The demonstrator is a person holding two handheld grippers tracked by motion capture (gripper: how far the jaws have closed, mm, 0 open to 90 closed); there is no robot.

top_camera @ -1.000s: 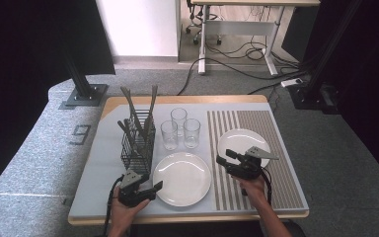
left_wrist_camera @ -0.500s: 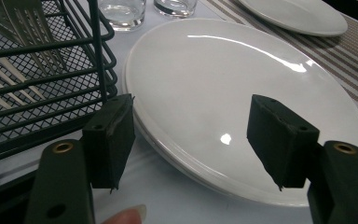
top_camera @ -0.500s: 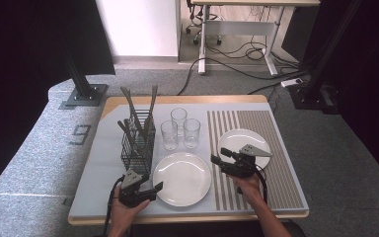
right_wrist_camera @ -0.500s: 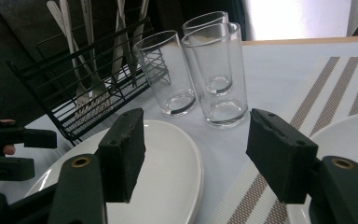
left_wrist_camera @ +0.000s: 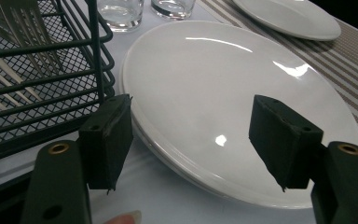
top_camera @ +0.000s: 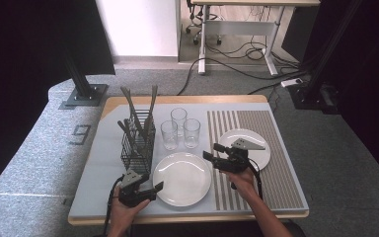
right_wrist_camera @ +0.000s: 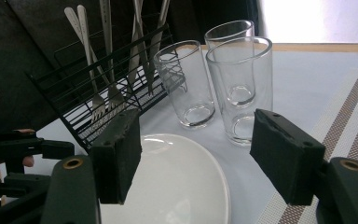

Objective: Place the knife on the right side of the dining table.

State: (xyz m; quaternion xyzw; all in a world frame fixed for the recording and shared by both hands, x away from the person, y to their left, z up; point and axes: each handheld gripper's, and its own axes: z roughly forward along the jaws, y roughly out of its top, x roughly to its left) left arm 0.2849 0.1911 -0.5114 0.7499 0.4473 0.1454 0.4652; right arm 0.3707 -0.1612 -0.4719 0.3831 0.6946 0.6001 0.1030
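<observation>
Large plate [top_camera: 181, 178] lies flat near the front edge of the tabletop, about midway along it, on the plain grey part of the mat [top_camera: 103, 168]. Left gripper [top_camera: 150, 190] sits low at the plate's left rim, close to the front-left corner, jaws spread wide and holding nothing; in the left gripper view the near rim of the plate [left_wrist_camera: 223, 107] lies between the two pads, not touched as far as can be told. Right gripper [top_camera: 213, 152] hangs over the plate's right rim, at the border where the striped part of the mat begins, jaws wide apart, empty; in the right gripper view the plate [right_wrist_camera: 168, 182] shows below and between its pads. Small plate [top_camera: 244, 146] rests on the stripes toward the right edge, just behind the right gripper. Three glasses [top_camera: 180, 129] stand upright in a tight cluster behind the large plate, near the tabletop's middle. Wire rack [top_camera: 138, 145] stands left of the glasses, touching or just beside the large plate's left rim, with cutlery [top_camera: 143, 111] upright in it, handles leaning.
</observation>
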